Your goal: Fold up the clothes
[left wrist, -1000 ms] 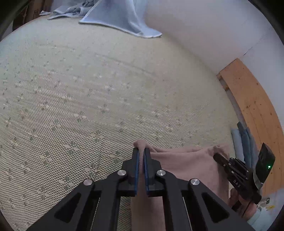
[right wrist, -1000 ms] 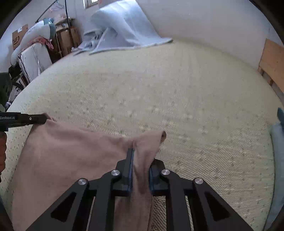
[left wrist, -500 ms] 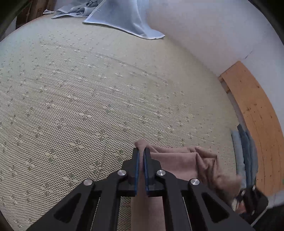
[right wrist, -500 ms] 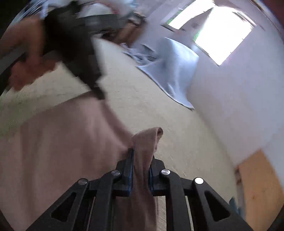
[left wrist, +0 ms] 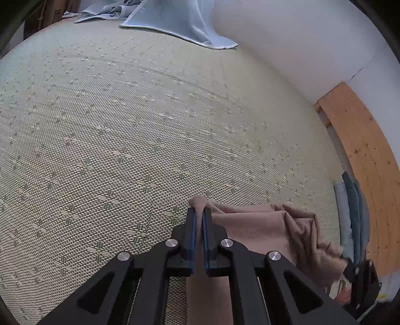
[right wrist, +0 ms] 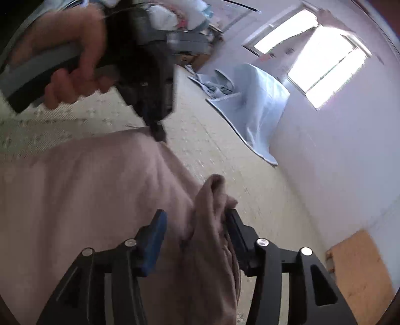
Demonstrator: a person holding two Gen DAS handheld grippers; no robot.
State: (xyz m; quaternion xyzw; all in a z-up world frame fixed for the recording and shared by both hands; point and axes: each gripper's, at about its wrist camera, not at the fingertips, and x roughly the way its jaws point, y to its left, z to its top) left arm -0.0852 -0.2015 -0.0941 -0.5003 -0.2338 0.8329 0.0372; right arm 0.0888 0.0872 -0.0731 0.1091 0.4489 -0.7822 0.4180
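the right wrist view is smeared with motion blur, so the left hand point(right wrist: 65, 75) and the dark body of its tool are hard to read, and the lower part of the pink cloth point(right wrist: 82, 200) runs out of frame. the left gripper point(left wrist: 199, 225) is tilted steeply down, its blue pads pinched tight on one corner of the pink cloth point(left wrist: 252, 225), just above the woven mat point(left wrist: 125, 140). the right gripper point(right wrist: 193, 232) is rolled sideways, its jaws opening; a bunched corner still lies between them, perhaps brushing the right pad, clear of the left one. the cloth sags in folds between the two tools. ahead, the mat lies bare up to a pale blue blanket point(left wrist: 180, 22) by the white wall; a wooden board point(left wrist: 362, 155) and folded blue fabric point(left wrist: 352, 215) edge the right side.
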